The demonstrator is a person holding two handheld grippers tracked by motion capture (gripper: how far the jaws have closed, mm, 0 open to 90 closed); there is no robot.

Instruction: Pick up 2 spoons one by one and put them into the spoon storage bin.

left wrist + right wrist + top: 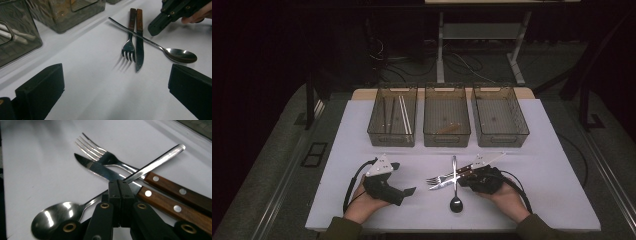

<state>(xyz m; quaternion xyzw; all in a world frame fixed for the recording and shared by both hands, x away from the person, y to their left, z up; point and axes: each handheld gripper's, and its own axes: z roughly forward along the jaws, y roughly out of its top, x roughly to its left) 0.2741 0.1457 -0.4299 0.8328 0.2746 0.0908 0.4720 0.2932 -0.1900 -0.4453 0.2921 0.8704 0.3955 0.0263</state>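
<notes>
A steel spoon [455, 192] lies on the white table [362, 200], its handle crossing a wooden-handled fork [438, 177] and knife [443, 185]. In the right gripper view the spoon [57, 216] runs under the jaw tips, over the knife [100, 168] and fork [100, 153]. My right gripper [119, 185] is shut, its tips resting at the crossing point; nothing visibly sits between the pads. It shows as the right gripper [462, 179] from above. My left gripper [404, 178] stands open and empty, left of the cutlery. From the left gripper [115, 92] the fork [128, 47] lies ahead.
Three see-through bins stand in a row at the back: the left bin [377, 125] holds chopsticks, the middle bin [447, 135] a brown piece, the right bin [522, 125] looks bare. White table surface lies between the bins and the cutlery.
</notes>
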